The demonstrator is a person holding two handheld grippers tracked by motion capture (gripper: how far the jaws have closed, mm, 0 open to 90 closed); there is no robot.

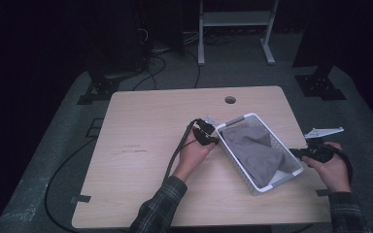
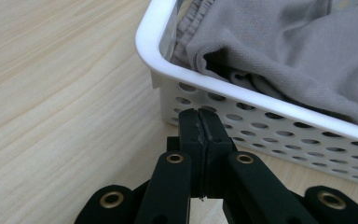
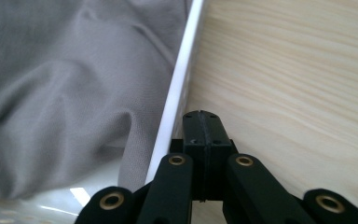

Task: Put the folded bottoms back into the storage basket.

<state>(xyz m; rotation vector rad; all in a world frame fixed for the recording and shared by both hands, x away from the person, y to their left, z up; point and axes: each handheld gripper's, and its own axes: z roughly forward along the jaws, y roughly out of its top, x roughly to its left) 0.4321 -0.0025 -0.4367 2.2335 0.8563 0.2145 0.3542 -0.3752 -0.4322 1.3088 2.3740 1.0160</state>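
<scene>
White plastic basket (image 1: 259, 151) with the grey cloth (image 1: 255, 150) in it sits right of centre in the high view, my left gripper (image 1: 209, 137) at its upper-left end, my right gripper (image 1: 301, 154) at its right side. Left gripper view: my jaws pressed together on nothing, basket wall (image 2: 242, 112) just ahead. Right gripper view: same deal, closed and empty, white rim (image 3: 177, 93) just left of the tips, cloth (image 3: 65, 93) filling the left.

Dim room, grey carpet floor (image 1: 53, 141), light wooden table (image 1: 141, 126), white metal stand (image 1: 235, 29) behind.
</scene>
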